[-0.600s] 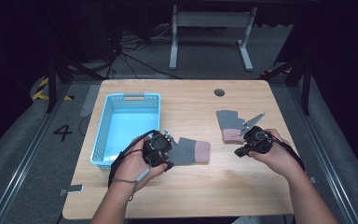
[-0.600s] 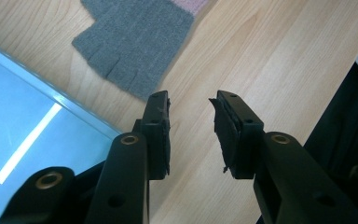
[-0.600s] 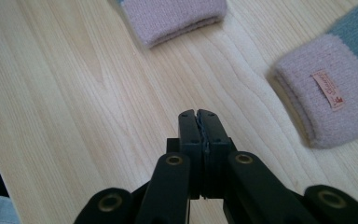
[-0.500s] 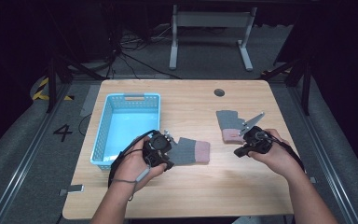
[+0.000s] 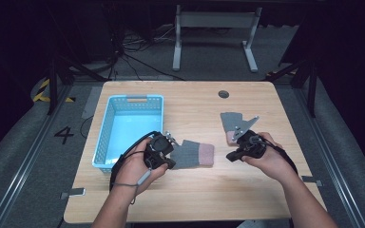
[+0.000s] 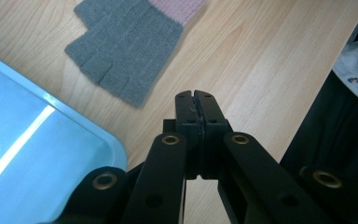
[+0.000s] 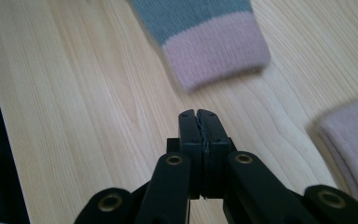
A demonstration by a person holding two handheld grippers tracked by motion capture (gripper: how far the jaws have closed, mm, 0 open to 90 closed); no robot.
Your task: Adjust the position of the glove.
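The grey glove (image 5: 193, 153) with its pink cuff lies flat mid-table, just right of my left gripper (image 5: 170, 164) and left of my right gripper (image 5: 229, 156), both with jaws pressed together, empty.

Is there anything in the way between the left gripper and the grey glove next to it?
No. The left gripper, shut, points over bare table with the glove just ahead to one side. The blue basket sits beside it, not between.
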